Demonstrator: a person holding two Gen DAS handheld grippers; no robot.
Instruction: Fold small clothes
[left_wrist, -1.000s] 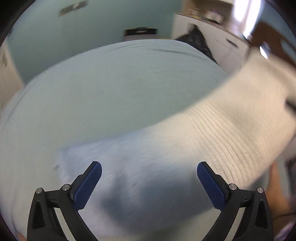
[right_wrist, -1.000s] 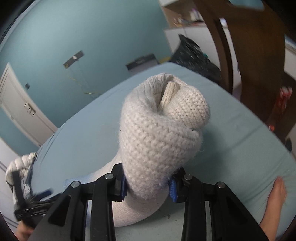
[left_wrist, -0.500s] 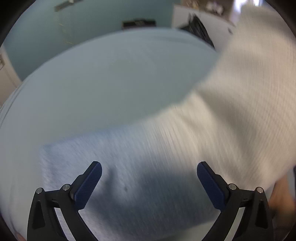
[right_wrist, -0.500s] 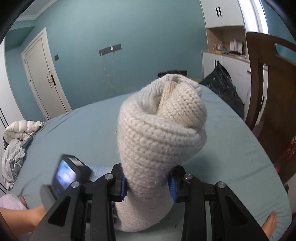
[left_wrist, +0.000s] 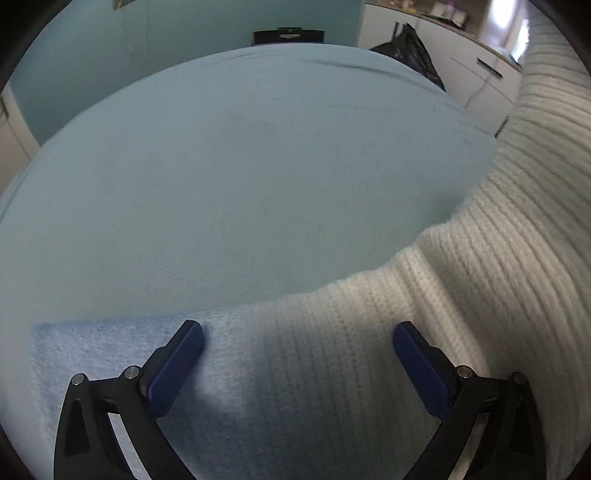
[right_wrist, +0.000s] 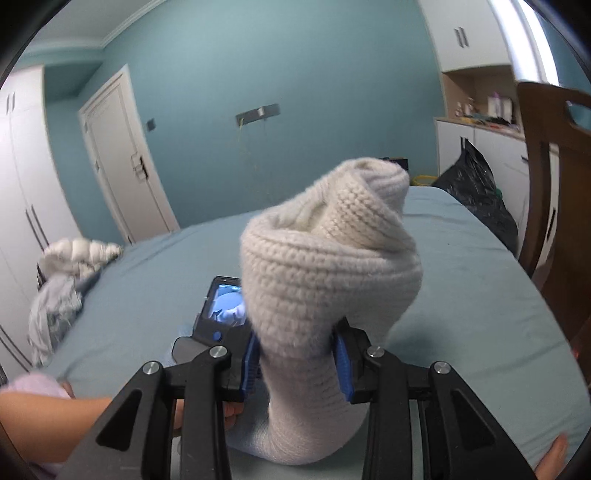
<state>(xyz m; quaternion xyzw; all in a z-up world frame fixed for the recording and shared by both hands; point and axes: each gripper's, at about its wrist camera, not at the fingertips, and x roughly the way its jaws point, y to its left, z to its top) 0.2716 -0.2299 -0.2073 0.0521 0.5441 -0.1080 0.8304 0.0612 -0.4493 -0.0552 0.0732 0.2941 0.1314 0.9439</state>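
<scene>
A thick cream knit sock with a pale blue toe end (left_wrist: 332, 369) lies partly on the blue bed (left_wrist: 240, 166). My left gripper (left_wrist: 297, 354) is open and low over the sock's blue end, its fingers astride it. My right gripper (right_wrist: 297, 363) is shut on the sock's cuff end (right_wrist: 332, 266) and holds it lifted, the cuff bunched above the jaws. In the left wrist view the raised sock curves up along the right edge (left_wrist: 535, 184). The left gripper's body (right_wrist: 221, 314) shows just left of the sock in the right wrist view.
A heap of white and grey clothes (right_wrist: 66, 273) lies at the bed's left edge. A wooden chair (right_wrist: 554, 206) stands to the right, with a black bag (right_wrist: 476, 195) and white cabinets behind. A person's arm (right_wrist: 55, 413) is at the lower left.
My right gripper has lifted the sock's cuff higher and tilted up. My left gripper has moved forward and lower over the blue end, which now lies between its fingers.
</scene>
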